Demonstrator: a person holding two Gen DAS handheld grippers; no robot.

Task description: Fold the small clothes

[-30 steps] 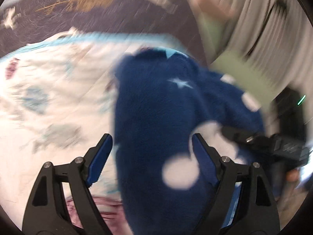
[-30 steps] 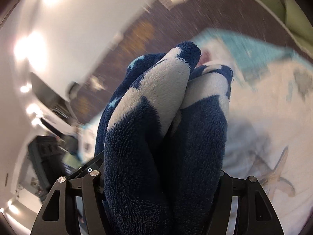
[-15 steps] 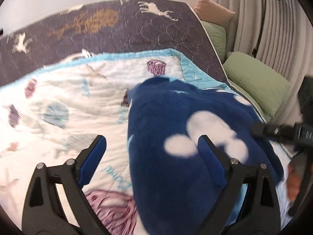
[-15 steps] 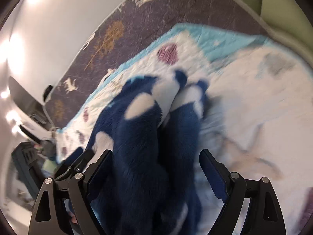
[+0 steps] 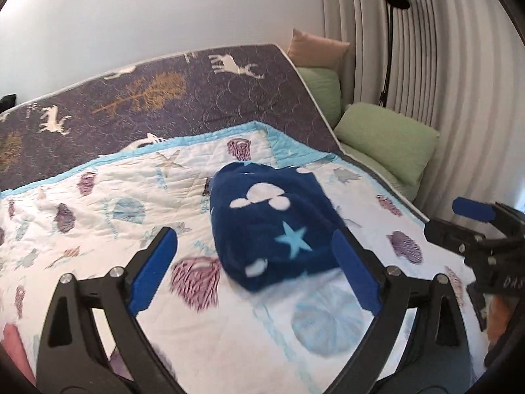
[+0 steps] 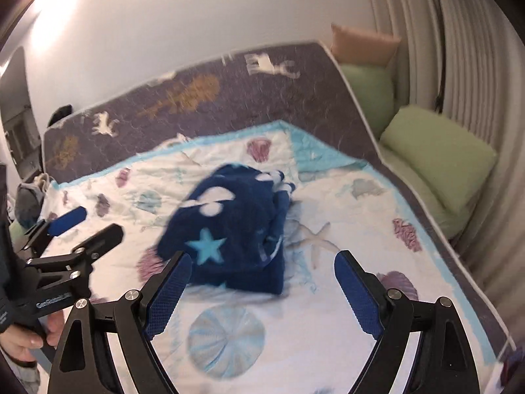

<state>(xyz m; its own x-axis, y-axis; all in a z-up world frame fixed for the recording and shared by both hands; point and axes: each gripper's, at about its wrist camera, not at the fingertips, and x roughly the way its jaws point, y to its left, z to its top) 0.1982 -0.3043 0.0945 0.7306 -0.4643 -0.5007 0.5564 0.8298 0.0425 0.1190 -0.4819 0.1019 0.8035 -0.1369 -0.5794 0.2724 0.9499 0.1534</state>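
Note:
A folded dark blue fleece garment (image 5: 272,223) with white blobs and a light blue star lies on the white seashell quilt (image 5: 131,203); it also shows in the right wrist view (image 6: 236,229). My left gripper (image 5: 252,262) is open and empty, held back from the garment's near edge. My right gripper (image 6: 262,279) is open and empty, also just short of the garment. Each gripper shows at the side of the other's view: the right one (image 5: 472,220), the left one (image 6: 85,229).
The quilt lies over a dark bedspread (image 5: 164,98) with deer and tree prints. Green pillows (image 5: 390,138) and a peach pillow (image 5: 318,49) sit at the bed's right end by the curtain (image 5: 443,49). A pink item (image 5: 13,348) shows at lower left.
The right gripper let go of the blue garment, which now rests folded on the quilt. Both grippers have pulled back from it and stand open.

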